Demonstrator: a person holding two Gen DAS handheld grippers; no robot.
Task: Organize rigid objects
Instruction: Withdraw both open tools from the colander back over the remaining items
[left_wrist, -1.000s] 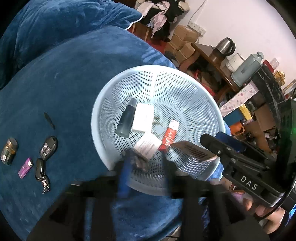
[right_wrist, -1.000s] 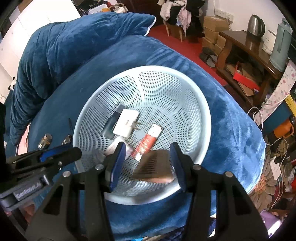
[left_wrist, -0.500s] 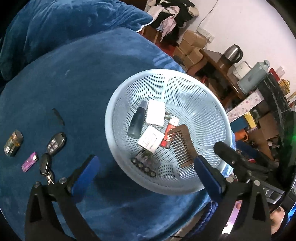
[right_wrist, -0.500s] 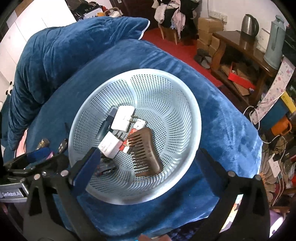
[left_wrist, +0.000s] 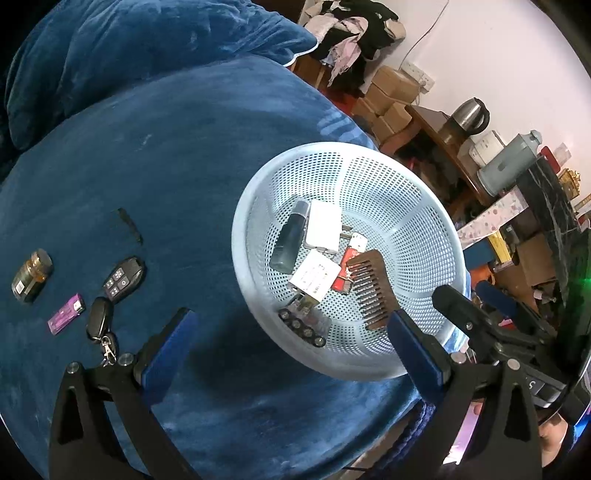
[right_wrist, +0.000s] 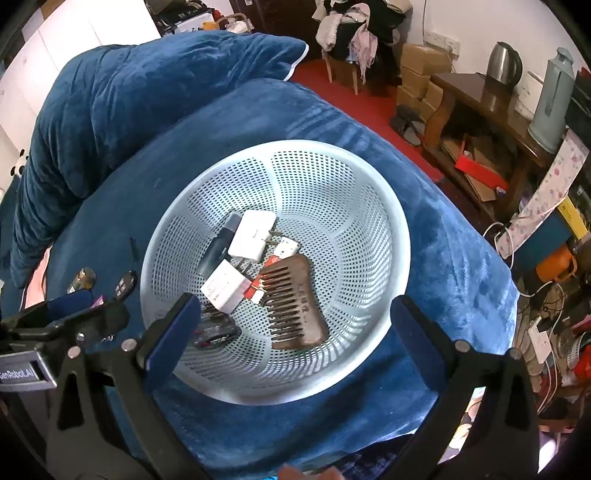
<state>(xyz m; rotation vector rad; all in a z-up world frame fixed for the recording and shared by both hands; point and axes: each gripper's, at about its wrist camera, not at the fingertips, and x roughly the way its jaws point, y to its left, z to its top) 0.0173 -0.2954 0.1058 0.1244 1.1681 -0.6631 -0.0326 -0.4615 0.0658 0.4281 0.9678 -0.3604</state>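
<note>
Both sets of jaws wide open, empty. Ahead between right gripper (right_wrist: 286, 332) jaws: brown comb (right_wrist: 295, 308) in basket (right_wrist: 397, 236), long axis fore-aft, teeth leftward. Blue blanket (left_wrist: 184, 147) beneath; cluttered room beyond.

The left gripper (right_wrist: 55, 325) body reads "GenRobot.AI".

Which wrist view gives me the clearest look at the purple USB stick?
The left wrist view: the USB stick lies in full sight on the blue blanket, beside the key fobs. In the right wrist view only a pink sliver shows behind the left gripper.
</note>
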